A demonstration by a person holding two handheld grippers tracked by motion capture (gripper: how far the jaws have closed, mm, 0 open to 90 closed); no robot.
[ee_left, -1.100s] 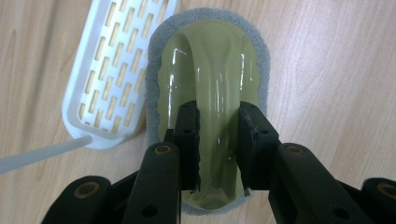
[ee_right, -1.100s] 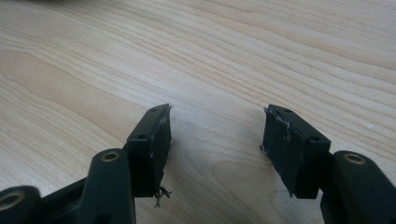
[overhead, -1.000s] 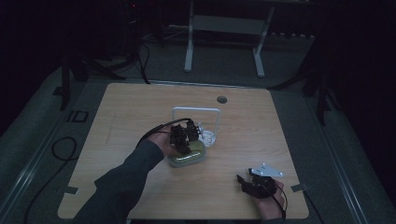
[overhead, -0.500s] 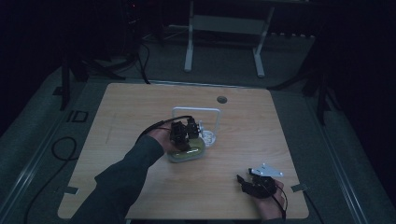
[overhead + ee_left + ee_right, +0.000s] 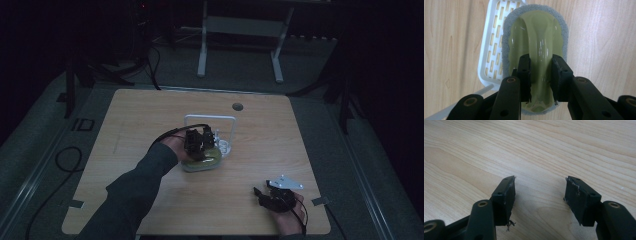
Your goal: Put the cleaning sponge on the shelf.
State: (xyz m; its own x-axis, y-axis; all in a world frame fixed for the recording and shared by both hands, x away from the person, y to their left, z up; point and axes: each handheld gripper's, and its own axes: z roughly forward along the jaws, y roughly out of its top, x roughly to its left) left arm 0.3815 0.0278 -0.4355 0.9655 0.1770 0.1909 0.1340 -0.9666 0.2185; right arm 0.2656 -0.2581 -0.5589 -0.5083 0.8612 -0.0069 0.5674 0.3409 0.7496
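In the left gripper view a scrubber [image 5: 536,32] with a glossy olive-green handle and a grey sponge rim lies partly over a white slotted tray [image 5: 490,47]. My left gripper [image 5: 540,76] is shut on the raised ridge of that handle, one jaw on each side. From above, the left gripper [image 5: 197,142] sits over the scrubber [image 5: 205,162] beside the tray's white wire frame [image 5: 210,119], mid-table. The right gripper [image 5: 261,195] rests near the table's front right corner. Its jaws [image 5: 541,192] stand open over bare wood with nothing between them.
The wooden table [image 5: 150,110] has a round cable hole [image 5: 237,106] at the back. Grey tape marks sit near the front corners [image 5: 320,201]. A white-legged stand [image 5: 240,25] is on the floor behind, and a dark cable loops on the floor at left [image 5: 62,160].
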